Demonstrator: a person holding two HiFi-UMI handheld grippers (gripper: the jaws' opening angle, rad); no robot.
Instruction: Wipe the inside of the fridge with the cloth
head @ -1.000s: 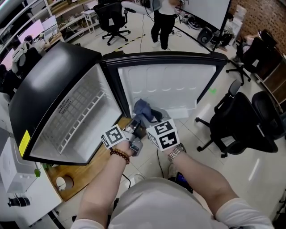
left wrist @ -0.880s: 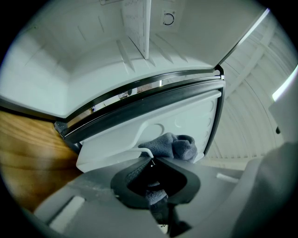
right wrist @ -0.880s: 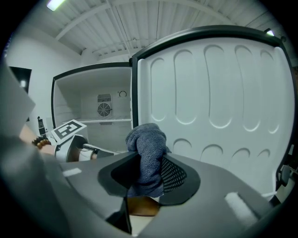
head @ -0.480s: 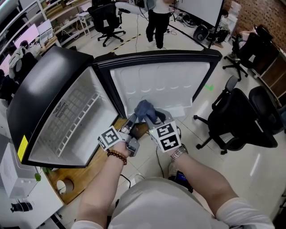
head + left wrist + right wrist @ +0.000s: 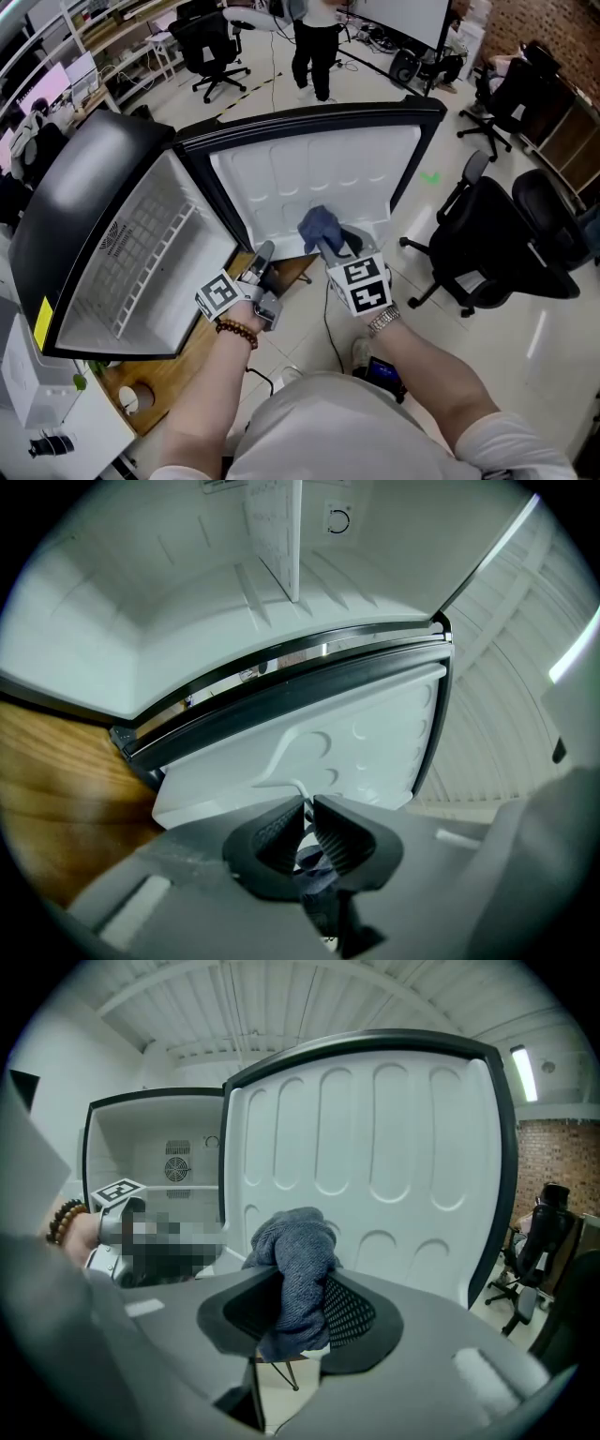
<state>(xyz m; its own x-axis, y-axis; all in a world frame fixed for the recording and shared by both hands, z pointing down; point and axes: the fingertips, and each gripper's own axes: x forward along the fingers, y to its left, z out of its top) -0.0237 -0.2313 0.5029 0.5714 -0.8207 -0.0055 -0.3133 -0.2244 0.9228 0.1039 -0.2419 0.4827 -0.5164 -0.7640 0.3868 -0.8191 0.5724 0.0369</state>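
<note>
Office floor behind, fridge (image 5: 141, 244) open ahead of both my grippers.
Head view: my right gripper (image 5: 330, 246) is clamped on the blue cloth (image 5: 319, 225), which bunches just past its jaws in front of the white door (image 5: 319, 169). My left gripper (image 5: 262, 255) sits beside it, on its left. Left gripper view: jaws all but together, nothing between them, door edge just beyond. Right gripper view: both pads press the cloth, which bulges up above the jaws.

No legible text, yellow sticker (image 5: 41, 320) on fridge (image 5: 84, 178) too small
</note>
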